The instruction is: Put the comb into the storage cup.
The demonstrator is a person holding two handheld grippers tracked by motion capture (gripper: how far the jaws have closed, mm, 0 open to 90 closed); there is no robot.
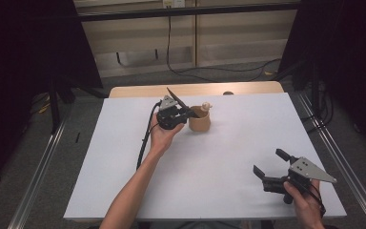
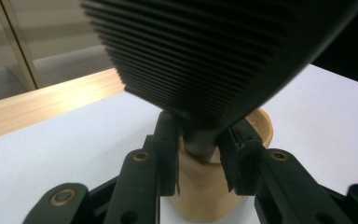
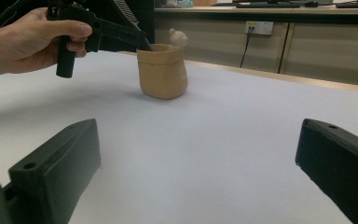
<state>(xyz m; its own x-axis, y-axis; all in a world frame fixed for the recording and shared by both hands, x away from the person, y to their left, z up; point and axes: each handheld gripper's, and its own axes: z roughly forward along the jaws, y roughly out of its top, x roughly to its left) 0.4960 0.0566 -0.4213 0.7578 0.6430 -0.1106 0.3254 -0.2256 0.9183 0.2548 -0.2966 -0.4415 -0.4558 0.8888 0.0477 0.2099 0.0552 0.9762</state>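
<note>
High view: left tool clamped on a black ribbed spatula, blade up toward 11 o'clock, handle end in a tan soft-sided cup mid white matte surface. Right tool at 5 o'clock, jaws apart.

Left gripper view: jaws pinch spatula's neck over cup.

Right gripper view: cup at 11 o'clock.

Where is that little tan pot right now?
In the high view the tan pot stands on the white table, left of centre toward the far edge, beside the left gripper.
</note>
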